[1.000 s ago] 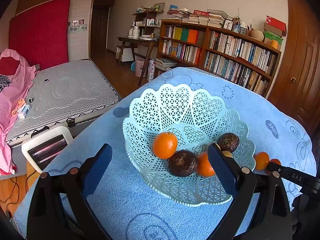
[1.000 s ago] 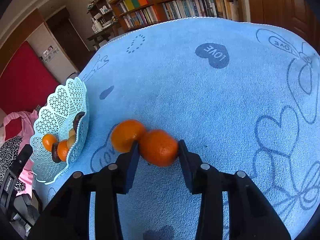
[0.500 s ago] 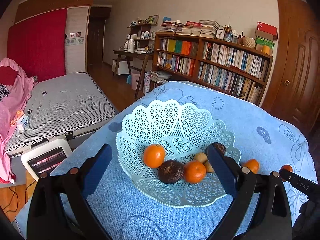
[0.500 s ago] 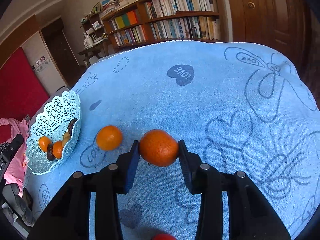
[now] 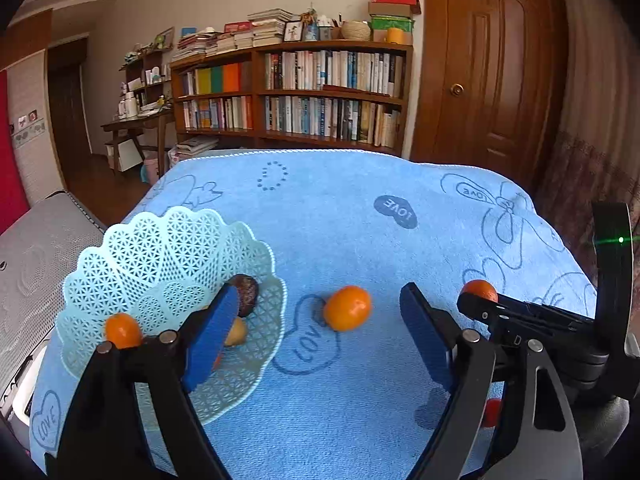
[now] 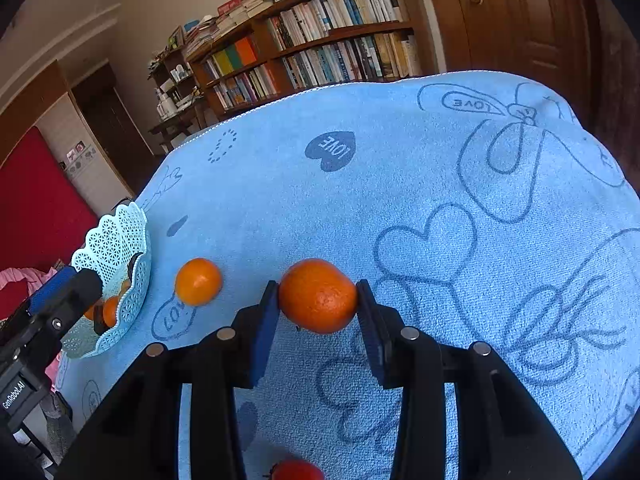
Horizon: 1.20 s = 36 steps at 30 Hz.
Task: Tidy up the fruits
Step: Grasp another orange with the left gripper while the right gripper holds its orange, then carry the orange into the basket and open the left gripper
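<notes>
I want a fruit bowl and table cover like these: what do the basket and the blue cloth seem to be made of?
Basket: probably moulded plastic, pale mint and fairly matte; its lattice of small regular holes and stiff scalloped rim suggest it. Blue cloth: looks like terry or microfibre towelling, with a fuzzy matte nap and darker blue hearts and "LOVE" motifs; the exact fibre cannot be told.

The left hand-held gripper fills the lower frame, its blue-padded jaws spread wide with nothing between them. Between the pads, farther back, an orange lies on the blue towel covering the tabletop. At lower left sits a pale green lattice basket holding another orange, a dark brown fruit and what may be a small yellowish one. At right, the other hand-held gripper grips an orange fruit, mostly hidden. A bookshelf stands behind.
</notes>
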Tool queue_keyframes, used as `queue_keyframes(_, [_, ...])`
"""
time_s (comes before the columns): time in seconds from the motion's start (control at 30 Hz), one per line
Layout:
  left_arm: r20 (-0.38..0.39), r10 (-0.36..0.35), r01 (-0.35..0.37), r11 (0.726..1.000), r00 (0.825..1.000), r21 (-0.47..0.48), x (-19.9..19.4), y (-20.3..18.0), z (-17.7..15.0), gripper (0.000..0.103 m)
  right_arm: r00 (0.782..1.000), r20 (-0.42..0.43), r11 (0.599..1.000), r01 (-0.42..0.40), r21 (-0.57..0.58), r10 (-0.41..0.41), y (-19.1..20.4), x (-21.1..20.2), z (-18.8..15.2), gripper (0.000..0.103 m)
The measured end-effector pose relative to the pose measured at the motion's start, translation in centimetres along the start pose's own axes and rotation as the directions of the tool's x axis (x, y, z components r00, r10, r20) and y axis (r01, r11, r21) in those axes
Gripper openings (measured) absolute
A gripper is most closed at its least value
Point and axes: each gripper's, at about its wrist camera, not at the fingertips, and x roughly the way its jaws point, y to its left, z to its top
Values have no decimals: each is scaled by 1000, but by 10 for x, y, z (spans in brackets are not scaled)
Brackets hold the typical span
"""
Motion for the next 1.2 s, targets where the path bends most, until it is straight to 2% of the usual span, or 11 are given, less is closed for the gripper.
queue_keyframes(0.07, [-44,-35,36,999,998,28,13,-13,0,68,1000,-3,1000,-8,20,8,-5,1,0,39])
queue_keyframes(0.23, [-119,-82,89,994,990,57,45,-34,0,56,1000,-11,999,-15,41,15,-10,5,-1,39])
queue_keyframes(0.3, [-133,-74,82,995,988,55,56,-36,1,56,1000,-5,999,-15,49,15,-12,4,0,39])
queue_keyframes(0.4, [-163,-61,70,996,985,50,76,-35,2,47,1000,0,998,-16,61,16,-14,4,1,39])
queue_keyframes(0.6, [-210,26,-13,998,977,64,108,-27,-3,45,1000,5,998,-9,57,9,-14,4,1,39])
queue_keyframes(0.73, [-198,54,-33,994,979,107,109,-30,-8,43,1000,11,999,0,39,-1,-12,6,1,39])
queue_keyframes(0.97, [-175,30,-14,995,984,94,94,-28,-7,43,1000,15,999,7,37,-8,-11,6,0,39])
queue_keyframes(1.2, [-100,-2,11,995,995,98,63,-35,3,43,999,30,999,23,24,-24,-11,3,0,39])
